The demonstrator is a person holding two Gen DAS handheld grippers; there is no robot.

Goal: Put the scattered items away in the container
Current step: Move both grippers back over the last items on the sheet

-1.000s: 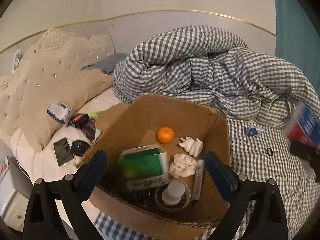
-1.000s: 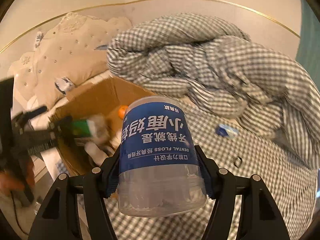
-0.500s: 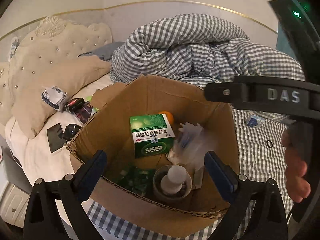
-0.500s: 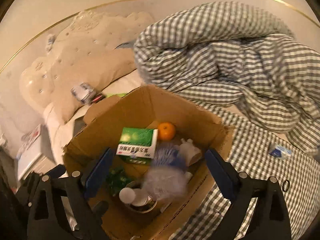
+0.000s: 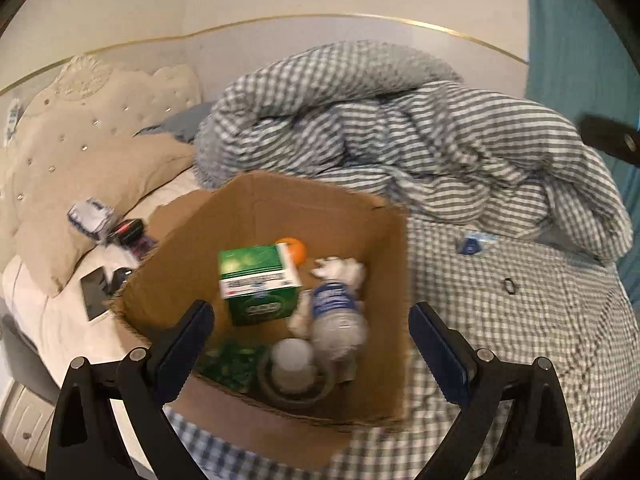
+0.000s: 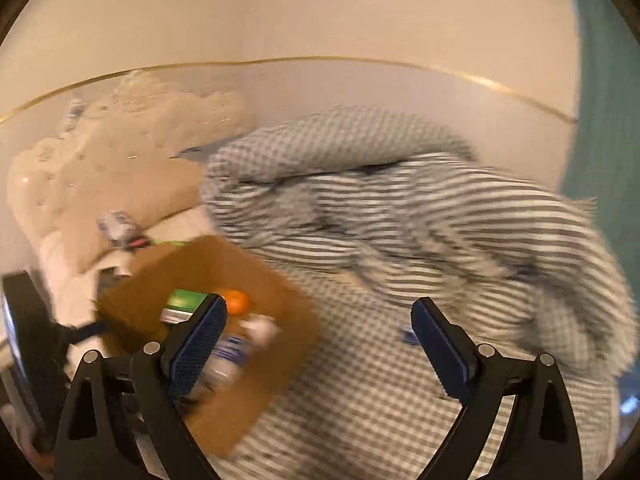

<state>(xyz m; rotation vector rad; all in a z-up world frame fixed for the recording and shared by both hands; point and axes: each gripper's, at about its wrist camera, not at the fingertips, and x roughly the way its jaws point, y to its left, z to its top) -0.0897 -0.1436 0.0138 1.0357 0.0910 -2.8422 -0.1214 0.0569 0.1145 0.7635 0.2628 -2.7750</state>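
An open cardboard box (image 5: 372, 364) stands on the bed. Inside lie a green carton (image 5: 258, 280), an orange (image 5: 297, 249), a white figure (image 5: 340, 268), a round lidded tub (image 5: 294, 364) and the blue-labelled dental floss jar (image 5: 336, 316). My left gripper (image 5: 310, 344) is open and empty, just above the box's near edge. My right gripper (image 6: 318, 344) is open and empty, to the right of the box (image 6: 272, 320), where the jar (image 6: 230, 354) also shows.
A checked duvet (image 5: 400, 132) is heaped behind the box. A small blue packet (image 5: 472, 245) and a black ring (image 5: 509, 285) lie on the checked sheet to the right. A phone (image 5: 94, 294), a crumpled wrapper (image 5: 90, 216) and dark small items lie by the beige pillow (image 5: 80, 152) at left.
My right gripper carried the floss jar over the box, let it go into the box, and pulled away to the right. The green carton dropped into the box from my left gripper.
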